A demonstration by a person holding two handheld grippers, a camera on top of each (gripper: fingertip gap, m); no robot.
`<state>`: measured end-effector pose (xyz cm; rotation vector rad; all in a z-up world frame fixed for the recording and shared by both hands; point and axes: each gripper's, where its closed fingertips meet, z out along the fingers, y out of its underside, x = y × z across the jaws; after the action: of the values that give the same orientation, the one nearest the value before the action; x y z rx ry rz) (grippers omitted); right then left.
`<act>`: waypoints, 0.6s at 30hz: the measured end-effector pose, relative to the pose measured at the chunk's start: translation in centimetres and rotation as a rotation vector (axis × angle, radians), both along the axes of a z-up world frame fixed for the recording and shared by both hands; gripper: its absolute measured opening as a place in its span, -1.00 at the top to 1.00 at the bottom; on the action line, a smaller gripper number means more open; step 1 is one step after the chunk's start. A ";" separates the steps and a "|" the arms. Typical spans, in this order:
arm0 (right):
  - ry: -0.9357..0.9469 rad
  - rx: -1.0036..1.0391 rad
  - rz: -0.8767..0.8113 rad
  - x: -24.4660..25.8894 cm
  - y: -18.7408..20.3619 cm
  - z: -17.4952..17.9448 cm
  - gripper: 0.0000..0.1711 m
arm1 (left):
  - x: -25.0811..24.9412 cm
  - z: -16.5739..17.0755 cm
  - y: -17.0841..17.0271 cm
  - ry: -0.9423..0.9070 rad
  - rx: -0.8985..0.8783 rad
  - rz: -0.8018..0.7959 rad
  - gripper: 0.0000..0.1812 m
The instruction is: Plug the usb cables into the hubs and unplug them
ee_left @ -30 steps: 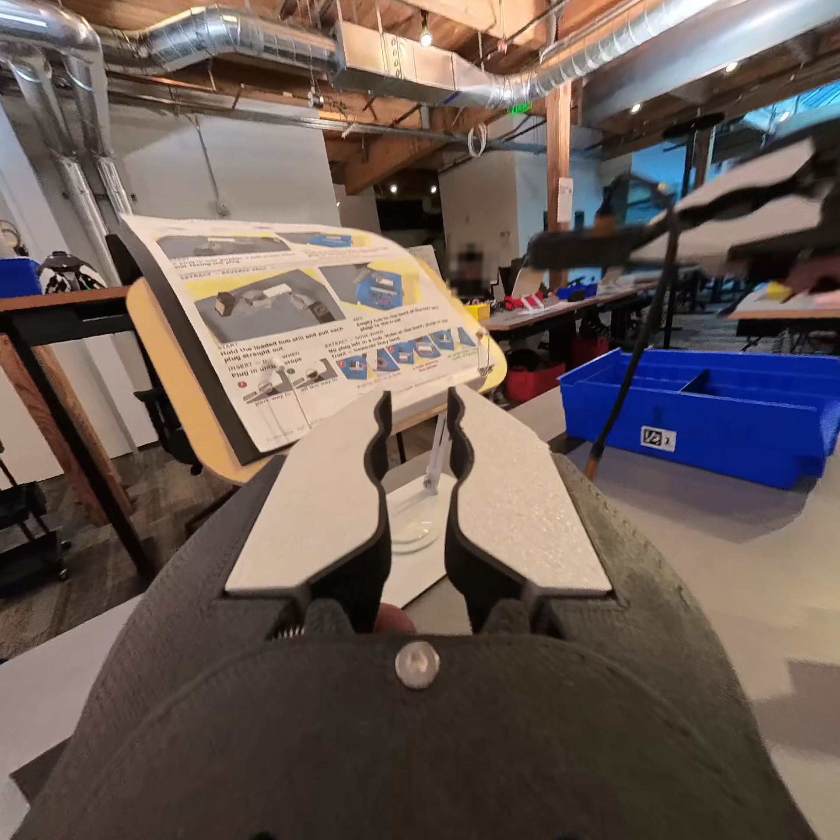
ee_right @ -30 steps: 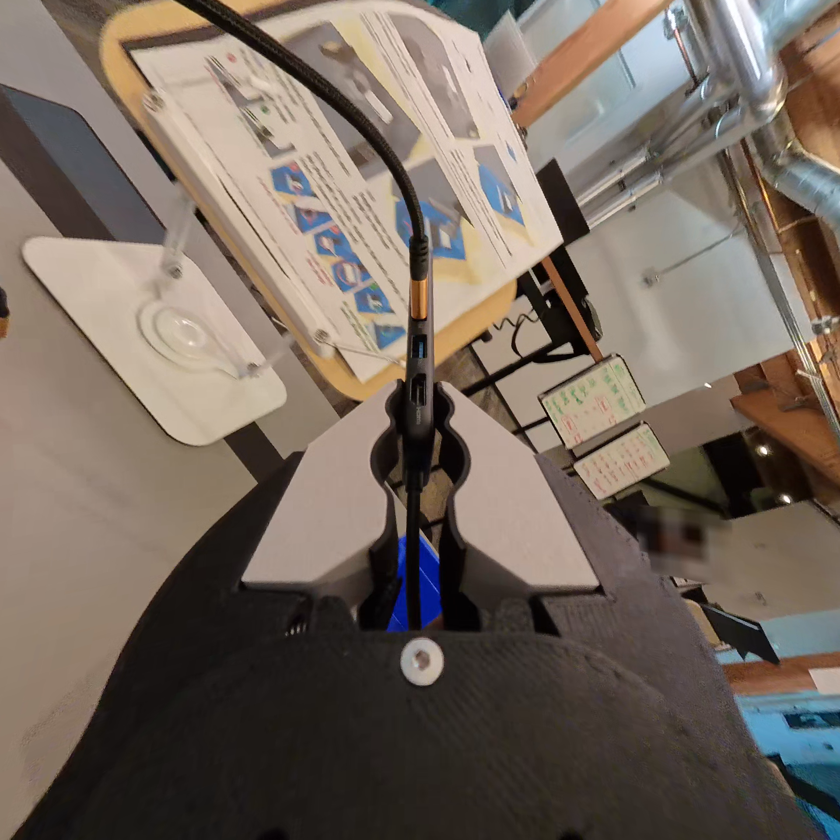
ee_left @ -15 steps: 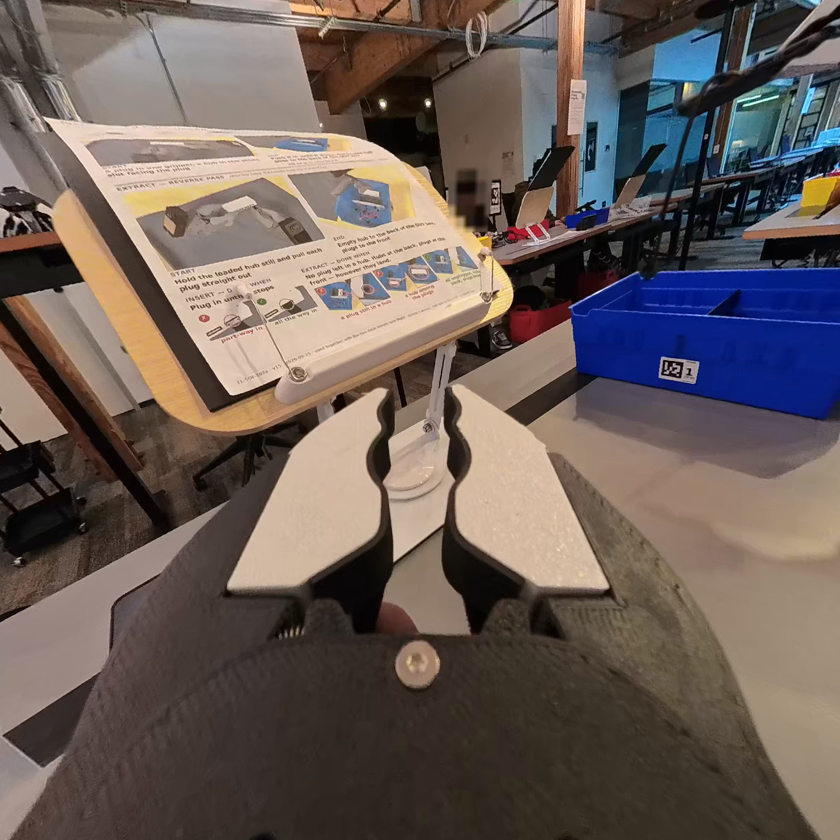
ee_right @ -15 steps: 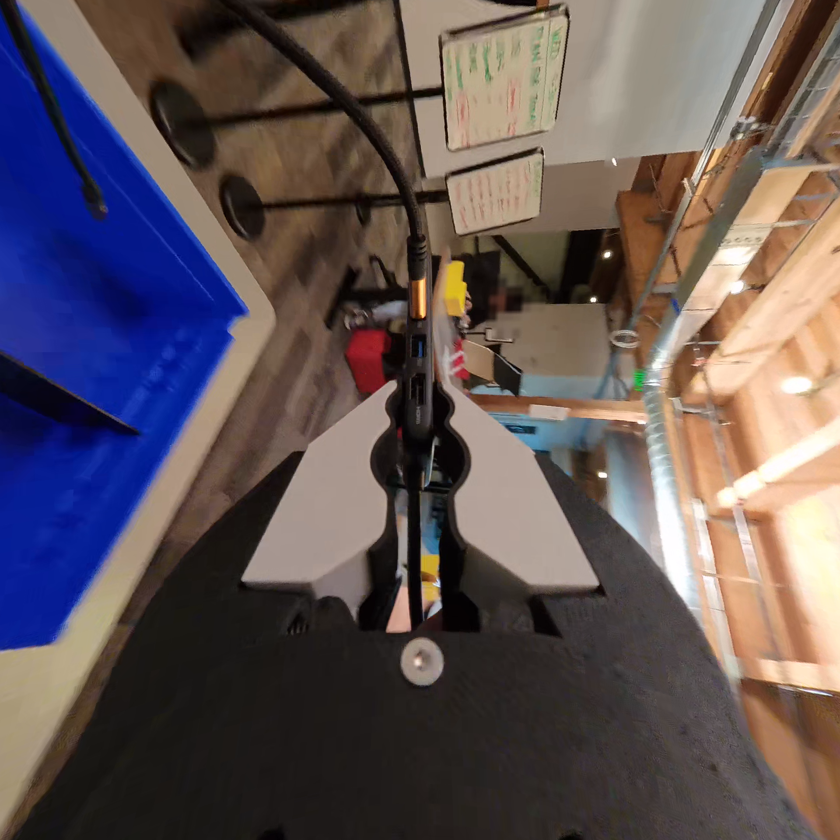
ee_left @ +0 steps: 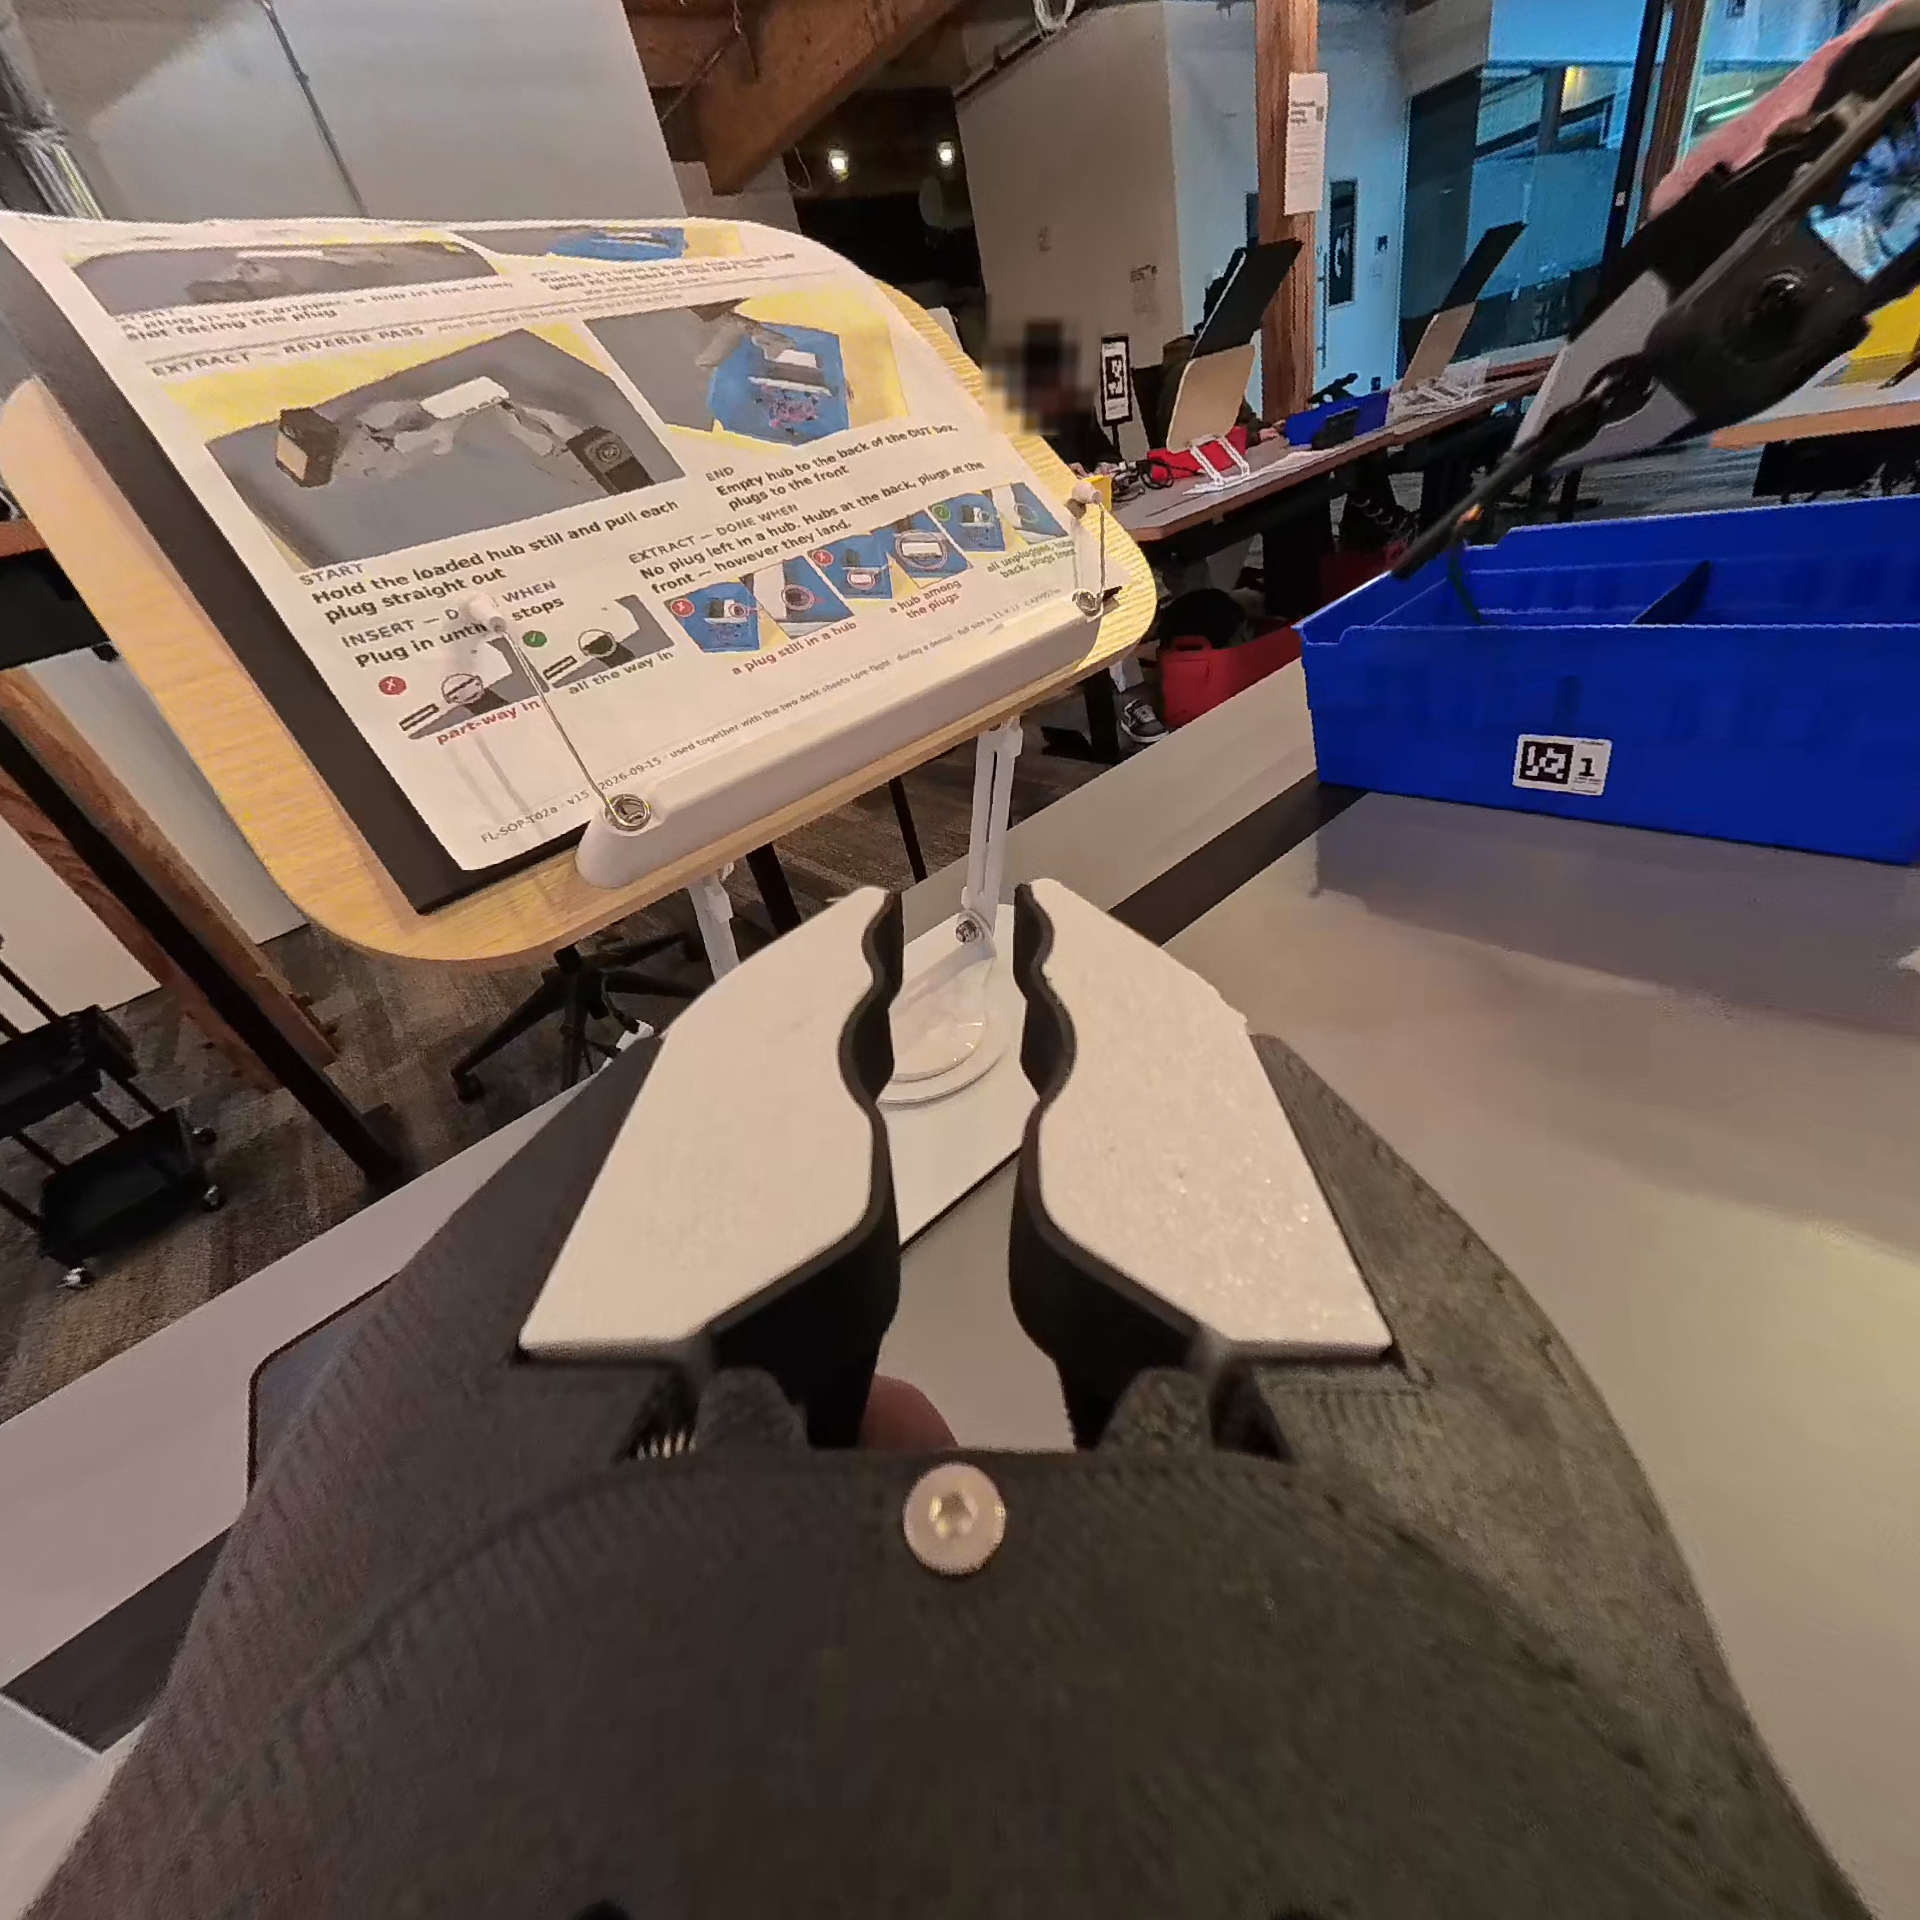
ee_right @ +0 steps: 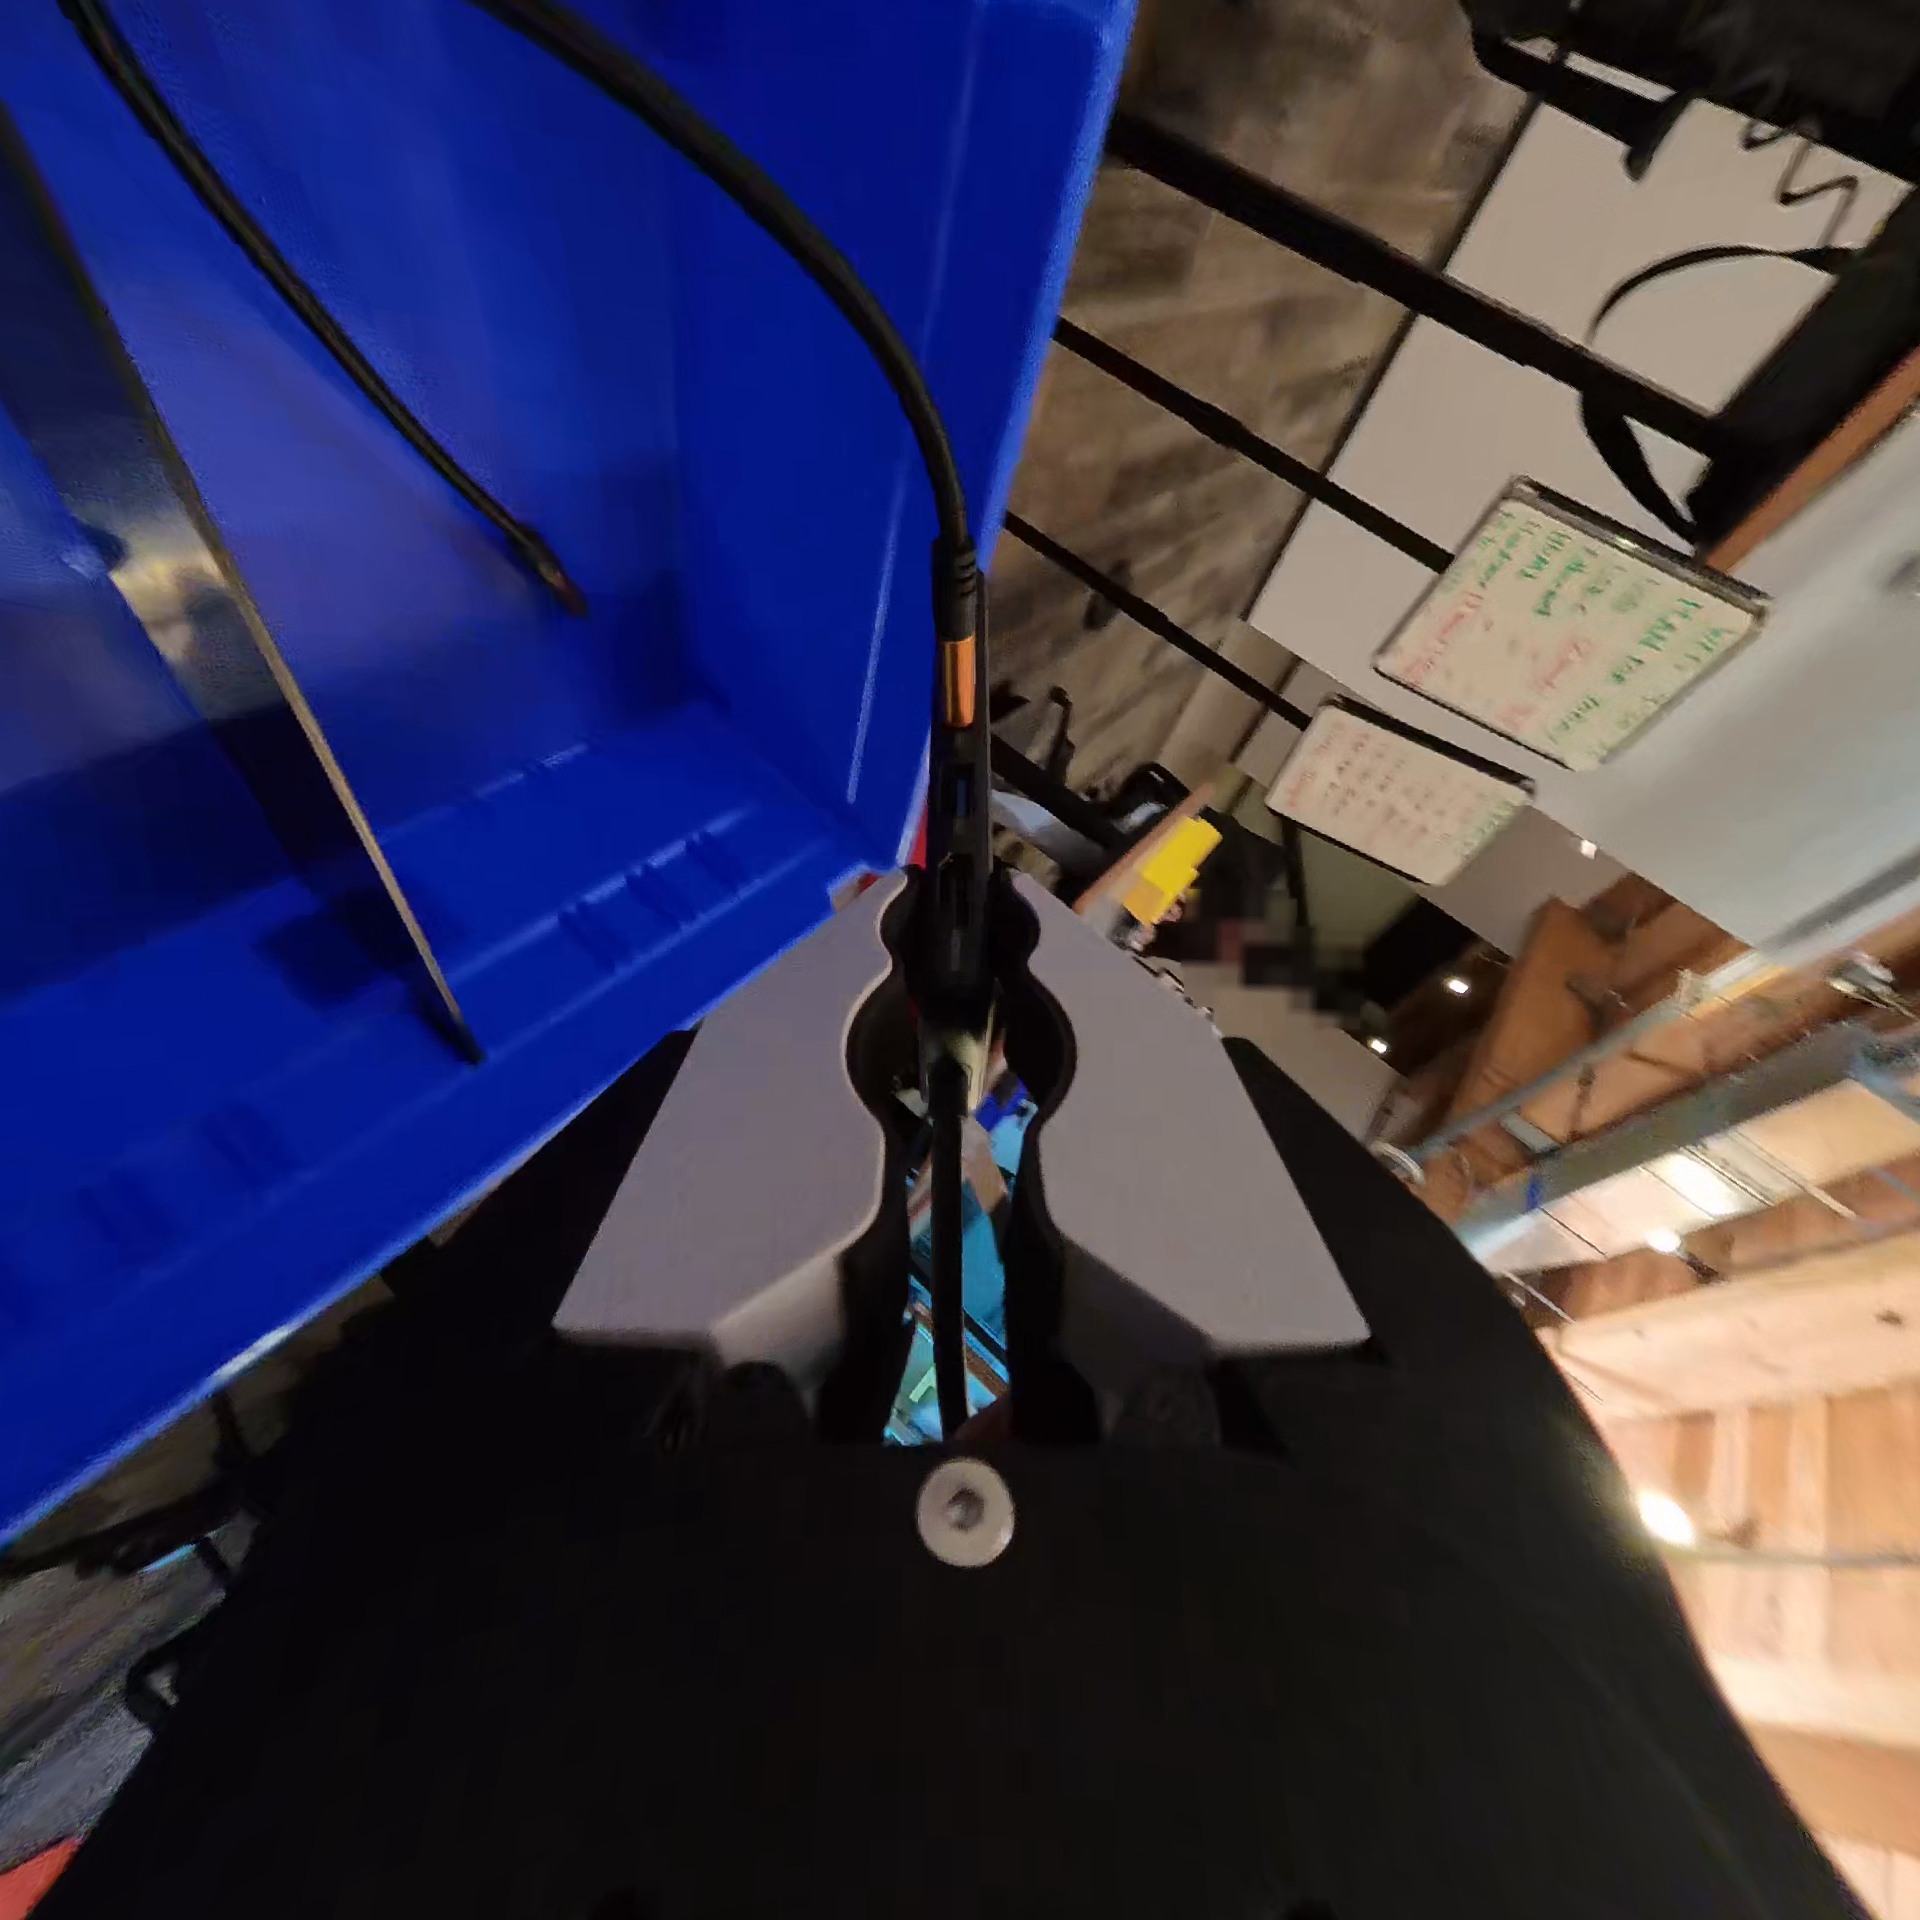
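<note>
My right gripper (ee_right: pixel 958 914) is shut on a slim black USB hub (ee_right: pixel 961 831), seen edge-on. A black braided cable (ee_right: pixel 894 343) with an orange collar (ee_right: pixel 961 681) is plugged into the hub's far end and curves away over the blue bin (ee_right: pixel 727 416). The hub's own lead (ee_right: pixel 945 1195) runs back between the fingers. Another cable's end (ee_right: pixel 551 582) hangs inside the bin. My left gripper (ee_left: pixel 951 935) is open and empty, low over the grey table (ee_left: pixel 1558 1143). The right gripper (ee_left: pixel 1600 395) also shows at the top right of the left wrist view, above the bin (ee_left: pixel 1662 707).
A tilted wooden board with an instruction sheet (ee_left: pixel 520 520) stands on a white base (ee_left: pixel 935 1143) just ahead of the left gripper. The blue bin has a dark divider (ee_right: pixel 312 727). Beyond the table edge are other desks, chairs and whiteboards (ee_right: pixel 1558 634). The gap from one gripper's tips to the other's is roughly 50 cm.
The right gripper has swung with the hub and cable from in front of the instruction board to over the blue bin. The left gripper stays open and has moved only slightly.
</note>
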<state>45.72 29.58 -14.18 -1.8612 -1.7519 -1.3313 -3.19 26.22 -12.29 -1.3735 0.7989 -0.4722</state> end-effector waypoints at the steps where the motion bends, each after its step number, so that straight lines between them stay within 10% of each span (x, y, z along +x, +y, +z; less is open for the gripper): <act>1: 0.062 -0.034 0.000 -0.5 0.1 -1.0 0.89 | 0.0 -0.1 0.0 0.001 -0.002 -0.001 0.78; 18: 0.647 -0.299 -0.256 -0.7 0.0 -11.4 0.69 | 1.3 -1.5 -0.4 0.047 -0.021 -0.037 0.78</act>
<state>45.02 29.55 -25.63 -2.3823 -1.4457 -0.4339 -1.86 25.86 -13.79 -1.3958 0.8607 -0.4799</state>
